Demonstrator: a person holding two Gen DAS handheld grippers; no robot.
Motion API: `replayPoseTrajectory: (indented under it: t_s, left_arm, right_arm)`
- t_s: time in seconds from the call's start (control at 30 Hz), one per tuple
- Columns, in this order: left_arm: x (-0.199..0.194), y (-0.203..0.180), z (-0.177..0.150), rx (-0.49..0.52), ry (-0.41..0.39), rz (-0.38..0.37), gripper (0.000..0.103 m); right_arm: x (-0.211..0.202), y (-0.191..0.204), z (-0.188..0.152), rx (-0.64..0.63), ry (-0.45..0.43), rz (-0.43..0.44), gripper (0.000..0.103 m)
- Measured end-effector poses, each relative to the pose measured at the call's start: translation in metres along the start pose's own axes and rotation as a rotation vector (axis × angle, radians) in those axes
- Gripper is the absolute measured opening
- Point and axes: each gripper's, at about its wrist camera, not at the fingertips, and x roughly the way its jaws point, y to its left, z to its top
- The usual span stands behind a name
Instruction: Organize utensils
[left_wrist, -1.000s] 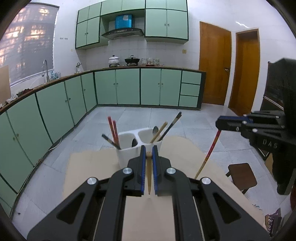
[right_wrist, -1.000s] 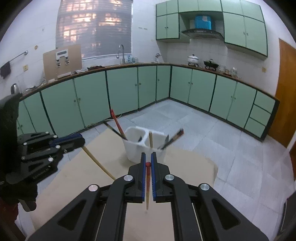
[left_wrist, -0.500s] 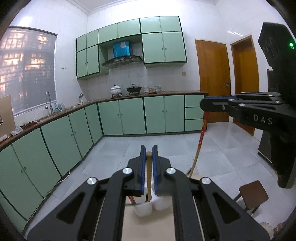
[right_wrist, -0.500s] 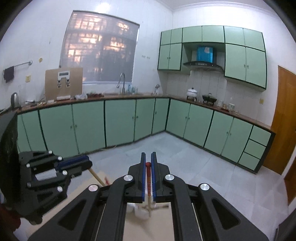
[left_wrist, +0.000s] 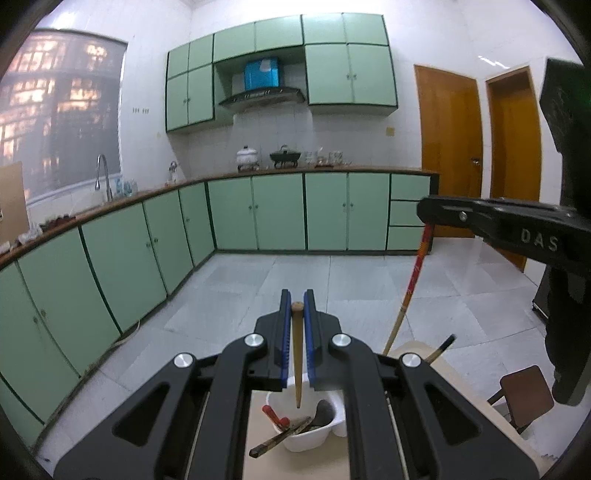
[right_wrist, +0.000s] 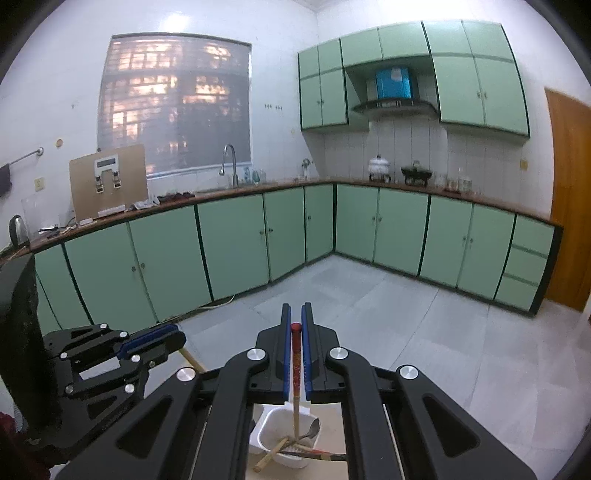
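A plain wooden chopstick (left_wrist: 297, 354) stands nearly upright between the blue pads of the left gripper (left_wrist: 296, 306), its blunt top level with the fingertips and its pointed end hanging free over a white divided utensil holder (left_wrist: 308, 441) below. The jaws are pinched almost fully together on the stick. In the holder's near compartment lie a red-tipped chopstick (left_wrist: 275, 414), a dark chopstick (left_wrist: 279, 437) leaning out over the rim, and a spoon (left_wrist: 323, 410). The right gripper (right_wrist: 296, 319) is likewise closed tight, on a red-topped chopstick (right_wrist: 296, 369) whose pale lower end reaches down into the holder (right_wrist: 275, 432), among a metal spoon (right_wrist: 312, 430) and a few crossed chopsticks (right_wrist: 295, 448); I cannot tell whether its tip touches anything there. Each gripper shows in the other's view: the right one at the right edge of the left camera, the red stick slanting down from it, and the left one at the lower left of the right camera. The holder sits on a light brown tabletop (left_wrist: 465, 417), with a small dark stool (left_wrist: 524, 387) on the floor beside it and green cabinets (right_wrist: 229, 247) running round the room.
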Motion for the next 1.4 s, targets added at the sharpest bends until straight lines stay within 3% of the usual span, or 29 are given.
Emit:
replayPoseTrajectory:
  t_s: [0.3,0.33,0.4,0.53,0.6,0.63,0.77,0.87,0.93,1.07,1.4]
  left_arm:
    - [0.026,0.013,-0.022,0.001,0.067,0.013,0.011]
    - [0.024,0.013,-0.023,0.003,0.069,0.013,0.014]
    - [0.017,0.013,-0.021,0.007,0.056,0.011,0.031]
    - [0.002,0.01,-0.016,0.011,0.03,0.013,0.038]
    - [-0.01,0.011,-0.014,-0.005,0.015,0.011,0.043]
    - [-0.014,0.012,-0.013,-0.009,0.009,0.011,0.045]
    - [-0.043,0.01,-0.015,-0.027,-0.023,0.024,0.064]
    - [-0.065,0.008,-0.022,-0.041,-0.036,0.03,0.078]
    - [-0.08,0.005,-0.029,-0.056,-0.041,0.031,0.083]
    - [-0.103,0.001,-0.045,-0.084,-0.029,0.027,0.09]
    - [-0.147,-0.005,-0.099,-0.143,0.054,0.05,0.093]
  right_arm:
    - [0.045,-0.009,-0.044,0.014,0.137,0.014,0.006]
    - [0.046,-0.008,-0.048,0.012,0.144,0.009,0.007]
    - [0.044,-0.009,-0.05,0.01,0.149,-0.002,0.012]
    - [0.027,-0.015,-0.05,0.026,0.125,-0.04,0.028]
    - [0.017,-0.017,-0.048,0.022,0.113,-0.072,0.038]
    - [0.011,-0.018,-0.048,0.019,0.104,-0.085,0.048]
    - [-0.017,-0.021,-0.052,0.017,0.09,-0.133,0.066]
    - [-0.041,-0.02,-0.061,0.03,0.08,-0.155,0.085]
    - [-0.06,-0.017,-0.07,0.036,0.069,-0.157,0.092]
    - [-0.088,-0.007,-0.088,0.047,0.053,-0.148,0.097]
    - [-0.137,0.012,-0.152,0.135,0.099,-0.124,0.097]
